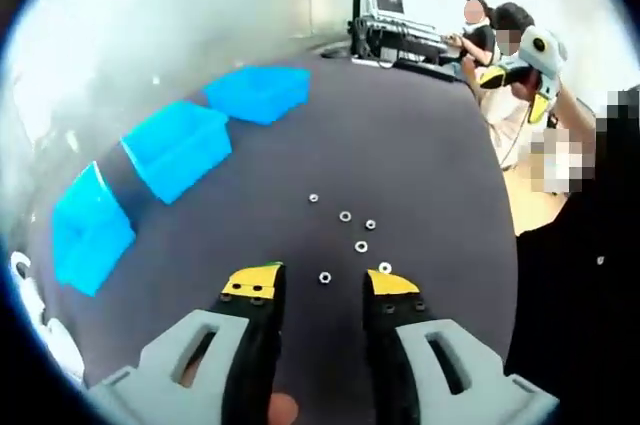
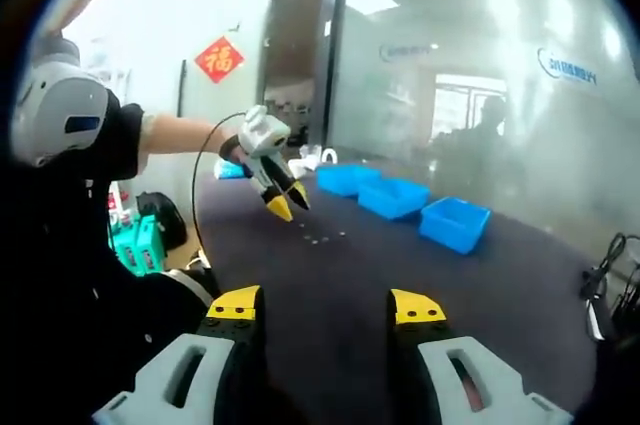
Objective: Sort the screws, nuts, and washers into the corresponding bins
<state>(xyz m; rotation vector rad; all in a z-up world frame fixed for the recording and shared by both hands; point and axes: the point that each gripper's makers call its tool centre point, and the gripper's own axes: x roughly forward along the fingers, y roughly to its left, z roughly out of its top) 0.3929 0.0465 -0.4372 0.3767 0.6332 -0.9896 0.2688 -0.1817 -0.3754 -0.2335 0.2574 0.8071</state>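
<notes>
Six small shiny metal rings, nuts or washers (image 1: 345, 216) (too small to tell which), lie scattered mid-frame on a dark matte table (image 1: 420, 155). The left gripper (image 1: 322, 285) hovers just below them, yellow-tipped jaws apart and empty. Three blue plastic bins (image 1: 178, 148) line the upper left. The right gripper (image 2: 323, 305) hangs apart, empty.

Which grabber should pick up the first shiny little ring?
Probably the left gripper: its open jaws hang right over the small metal pieces on the dark table. The right gripper, open too, sits much farther from them.
</notes>
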